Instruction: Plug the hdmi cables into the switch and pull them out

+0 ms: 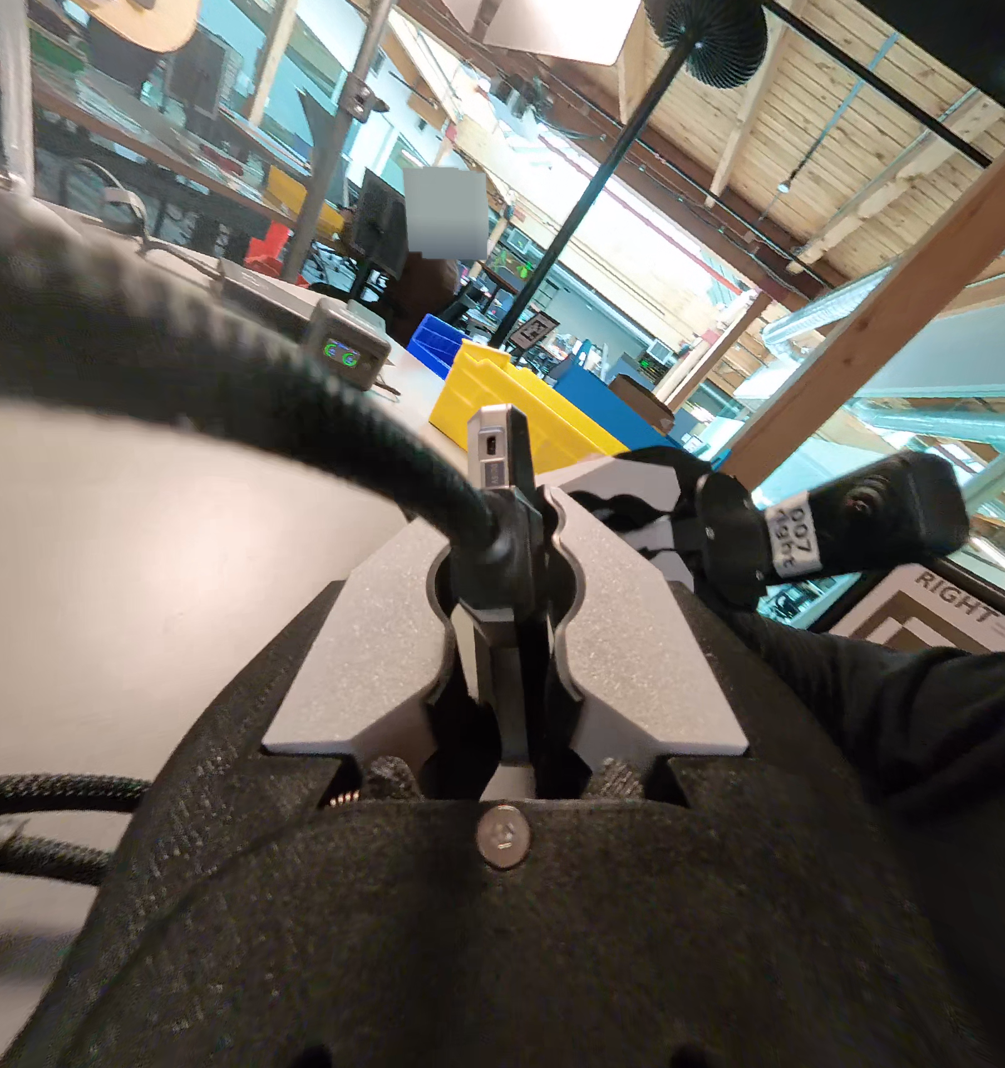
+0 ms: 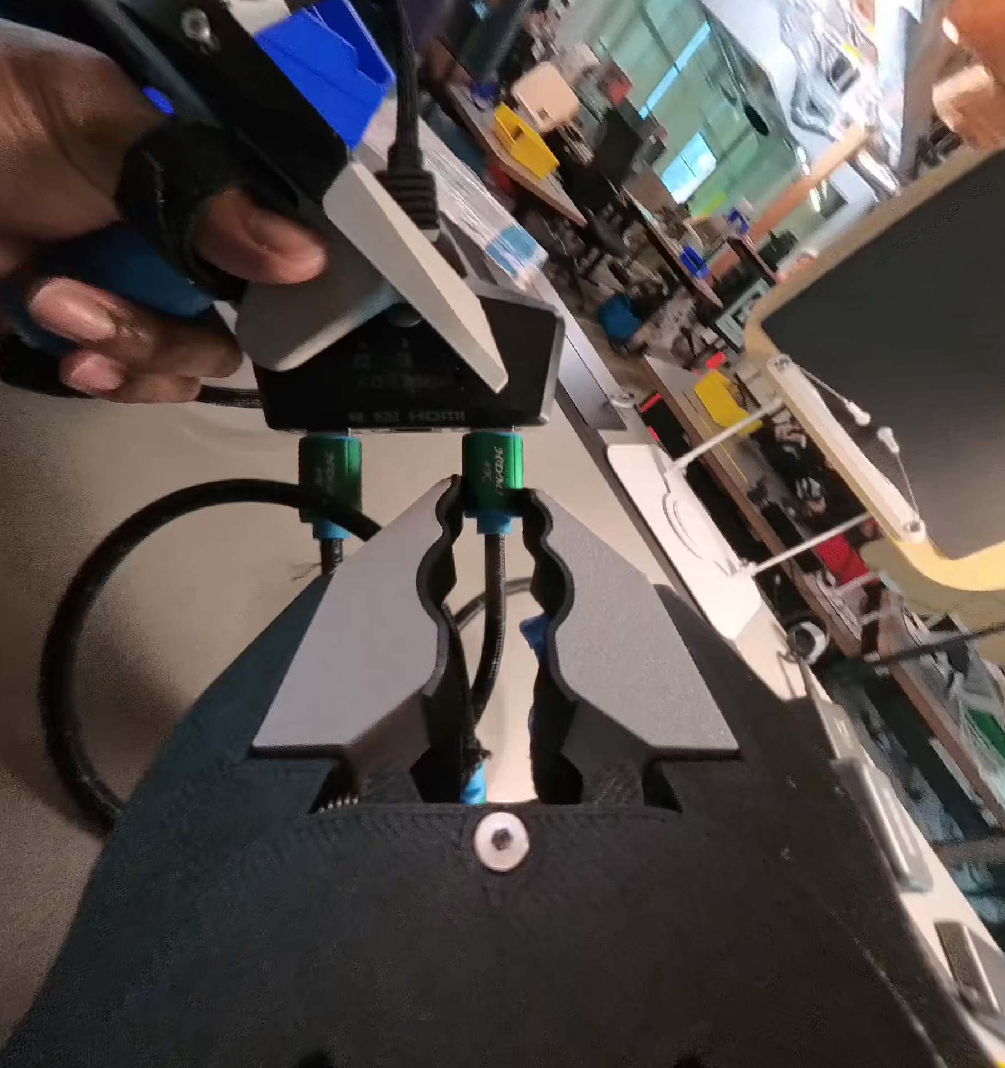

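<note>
Workshop clutter is seen behind a pale bench (image 2: pixel 142 578). Above it the switch (image 2: pixel 413 370) is clamped edgewise in the left tool (image 1: pixel 503 520), while the right tool (image 2: pixel 491 491) is closed on one of two seated green plugs (image 2: pixel 492 462). A skewed pull could strain the port.
</note>
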